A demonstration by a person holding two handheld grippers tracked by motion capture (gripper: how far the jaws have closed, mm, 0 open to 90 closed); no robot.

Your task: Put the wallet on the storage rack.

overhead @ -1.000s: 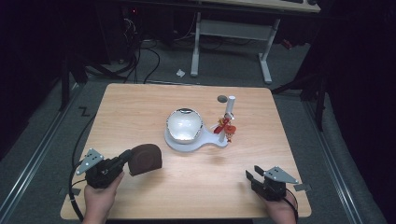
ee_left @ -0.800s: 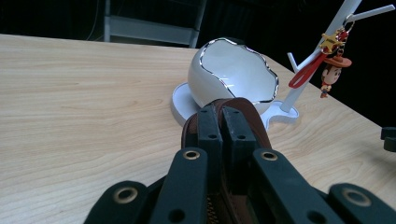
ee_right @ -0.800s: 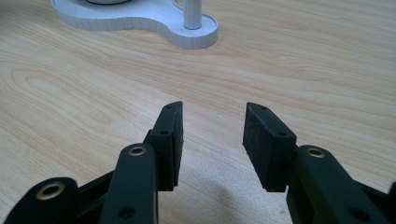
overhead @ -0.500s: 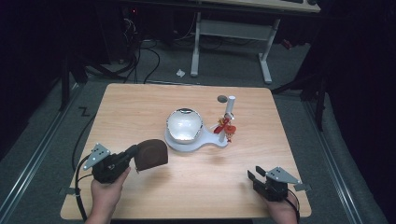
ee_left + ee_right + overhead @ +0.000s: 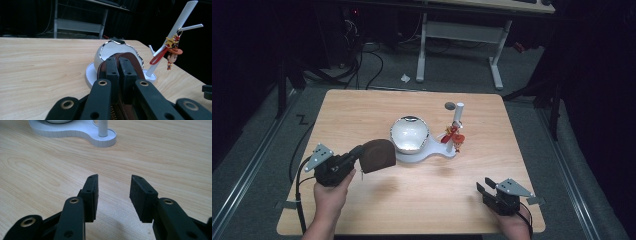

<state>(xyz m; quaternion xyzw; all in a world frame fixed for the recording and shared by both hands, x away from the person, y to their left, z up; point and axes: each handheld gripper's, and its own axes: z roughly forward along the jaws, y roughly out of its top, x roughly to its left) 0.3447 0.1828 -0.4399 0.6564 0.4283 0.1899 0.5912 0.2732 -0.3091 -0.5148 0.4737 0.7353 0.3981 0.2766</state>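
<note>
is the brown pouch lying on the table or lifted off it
Lifted. The left gripper is shut on the brown zip pouch, and in the high view its shadow falls on the table below it.

White stand (image 5: 432, 152) mid surface (image 5: 362, 110): bowl (image 5: 409, 134) on its base, keychain (image 5: 453, 137) hanging on its post, dark disc (image 5: 450, 105) just behind.

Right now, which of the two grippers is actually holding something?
The left gripper: its jaws are clamped on the brown pouch. The right gripper has open jaws with nothing between them.
</note>
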